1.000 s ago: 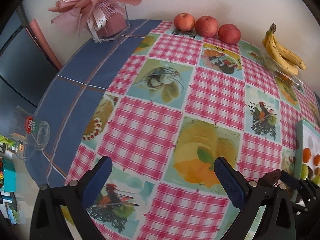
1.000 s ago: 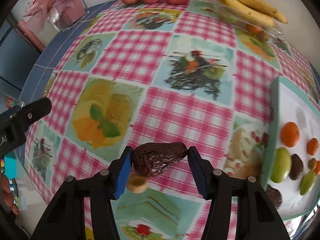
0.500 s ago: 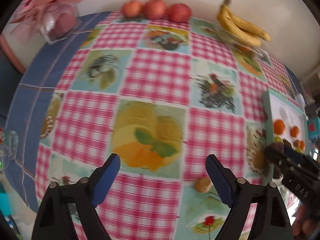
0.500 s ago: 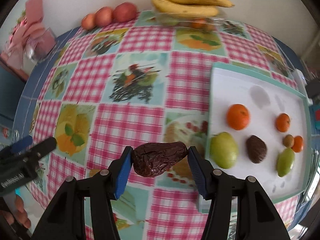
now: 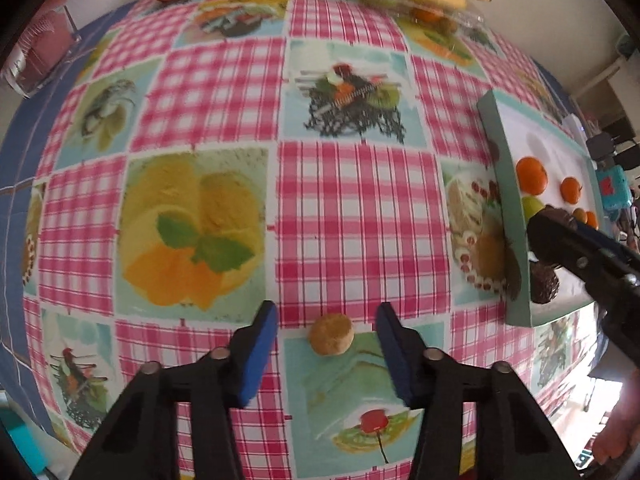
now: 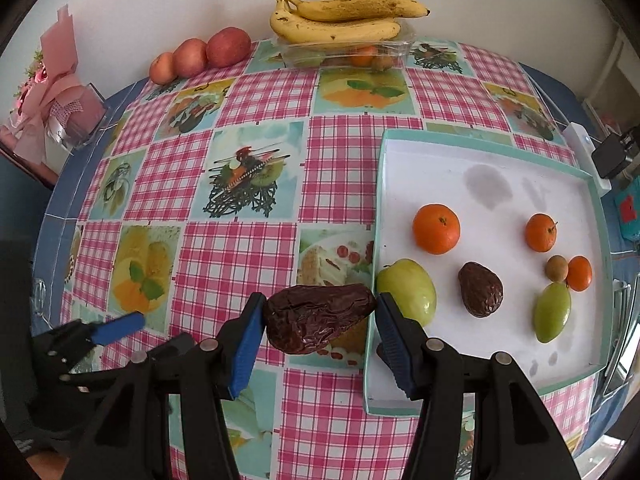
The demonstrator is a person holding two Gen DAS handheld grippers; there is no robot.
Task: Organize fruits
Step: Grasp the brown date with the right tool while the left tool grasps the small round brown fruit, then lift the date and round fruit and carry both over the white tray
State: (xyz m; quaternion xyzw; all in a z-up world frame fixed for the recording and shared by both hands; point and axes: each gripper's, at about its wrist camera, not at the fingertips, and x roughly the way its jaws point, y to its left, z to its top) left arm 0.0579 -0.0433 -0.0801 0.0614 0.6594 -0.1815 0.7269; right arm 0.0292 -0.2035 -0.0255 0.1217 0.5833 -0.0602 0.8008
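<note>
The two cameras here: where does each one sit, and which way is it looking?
Left wrist view: rides the left tool, looking steeply down past its open blue fingers, which have just been closing, at a small tan fruit between them; the right tool and a hand show.
Right wrist view: rides the right tool, which grips a wrinkled brown fruit beside the tray; the left tool shows.
Both share the checked tablecloth, bananas and apples.
</note>
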